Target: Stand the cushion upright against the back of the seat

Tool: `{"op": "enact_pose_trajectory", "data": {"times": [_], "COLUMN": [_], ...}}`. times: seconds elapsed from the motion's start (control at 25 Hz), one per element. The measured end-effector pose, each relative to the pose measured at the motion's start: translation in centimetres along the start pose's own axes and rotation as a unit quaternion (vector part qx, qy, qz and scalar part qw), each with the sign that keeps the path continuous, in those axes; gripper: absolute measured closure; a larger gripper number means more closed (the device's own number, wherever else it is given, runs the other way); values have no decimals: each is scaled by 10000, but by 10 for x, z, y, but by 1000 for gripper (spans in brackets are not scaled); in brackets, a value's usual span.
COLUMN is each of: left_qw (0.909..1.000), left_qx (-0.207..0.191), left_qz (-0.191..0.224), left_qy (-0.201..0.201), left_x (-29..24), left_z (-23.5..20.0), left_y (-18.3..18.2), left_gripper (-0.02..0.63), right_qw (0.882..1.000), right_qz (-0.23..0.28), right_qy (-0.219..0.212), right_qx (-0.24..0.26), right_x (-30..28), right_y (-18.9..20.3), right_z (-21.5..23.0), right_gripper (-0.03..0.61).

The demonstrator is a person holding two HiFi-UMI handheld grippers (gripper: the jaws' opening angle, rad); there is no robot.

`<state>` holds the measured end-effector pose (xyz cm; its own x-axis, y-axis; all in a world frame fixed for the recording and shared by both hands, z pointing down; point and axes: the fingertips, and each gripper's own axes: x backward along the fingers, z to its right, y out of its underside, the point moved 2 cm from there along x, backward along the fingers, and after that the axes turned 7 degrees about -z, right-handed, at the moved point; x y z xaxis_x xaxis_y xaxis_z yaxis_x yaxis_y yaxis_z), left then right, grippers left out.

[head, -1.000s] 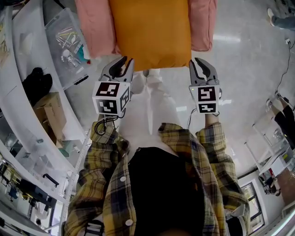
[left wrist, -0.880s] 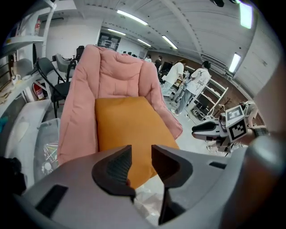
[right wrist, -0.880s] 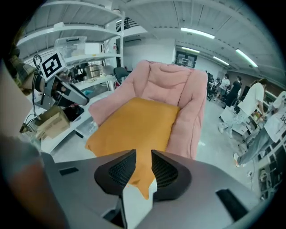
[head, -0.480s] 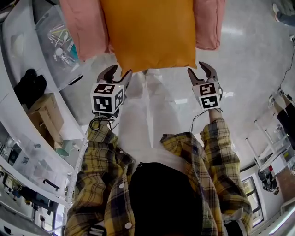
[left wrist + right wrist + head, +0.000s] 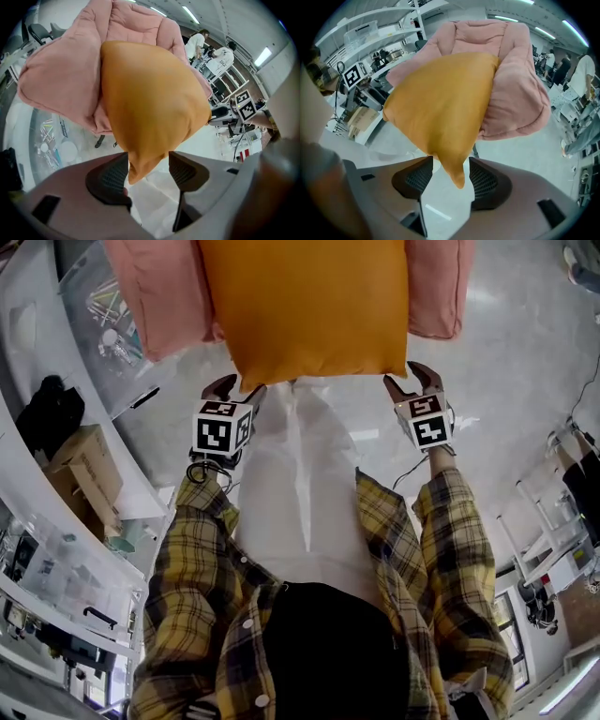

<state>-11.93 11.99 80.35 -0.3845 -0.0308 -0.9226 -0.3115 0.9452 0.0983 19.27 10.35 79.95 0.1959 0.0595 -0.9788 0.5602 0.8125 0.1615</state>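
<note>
An orange cushion (image 5: 305,306) lies against the pink padded seat (image 5: 155,296) at the top of the head view. My left gripper (image 5: 236,388) is at its lower left corner and my right gripper (image 5: 410,379) at its lower right corner. Both pairs of jaws have just been opening. In the left gripper view the cushion (image 5: 150,103) hangs its corner down between the spread pads of that gripper (image 5: 147,171). The right gripper view shows the other corner of the cushion (image 5: 440,108) loose between its open gripper (image 5: 447,176), with the seat (image 5: 511,93) behind.
White shelves with a clear bin (image 5: 103,324) and a cardboard box (image 5: 84,465) line the left side. The person's white trousers (image 5: 300,484) are right below the cushion. Other people stand at far racks (image 5: 220,56). Pale glossy floor (image 5: 506,381) lies to the right.
Both grippers' jaws have spread from narrow to wide at the cushion's lower corners. The cushion and seat now fill more of the head view, and the plaid sleeves reach further out.
</note>
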Motion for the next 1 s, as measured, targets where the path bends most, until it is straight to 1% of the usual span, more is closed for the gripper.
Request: {"op": "enact_pose_trajectory", "data": {"times": [0.28,0.52,0.56,0.76,0.92,1.0], "left_qw": [9991,9990,9989,9984,9984,9985], "left_qx": [-125,176,206,186,194,198], "left_qz": [-398,-313,-292,-215,-265,-265], "left_qy": [-81,-281,-304,-492,-466,-442], "left_x": [-33,-48,-50,-48,-46,-44], "left_z": [-8,-14,-14,-9,-8,-7], "left_y": [18,18,17,13,8,5], "left_gripper": [336,337,346,436,487,510], "right_qw": [9997,9999,9999,9998,9999,9999], "right_qz": [-202,-96,-90,-98,-55,6], "right_qy": [-42,76,105,113,145,159], "right_qx": [100,-15,-26,-126,10,-13], "right_x": [-21,-32,-32,-30,-29,-28], "right_y": [3,1,1,0,-8,-12], "right_z": [3,6,6,3,-1,-3], "right_gripper": [347,348,348,358,445,477]}}
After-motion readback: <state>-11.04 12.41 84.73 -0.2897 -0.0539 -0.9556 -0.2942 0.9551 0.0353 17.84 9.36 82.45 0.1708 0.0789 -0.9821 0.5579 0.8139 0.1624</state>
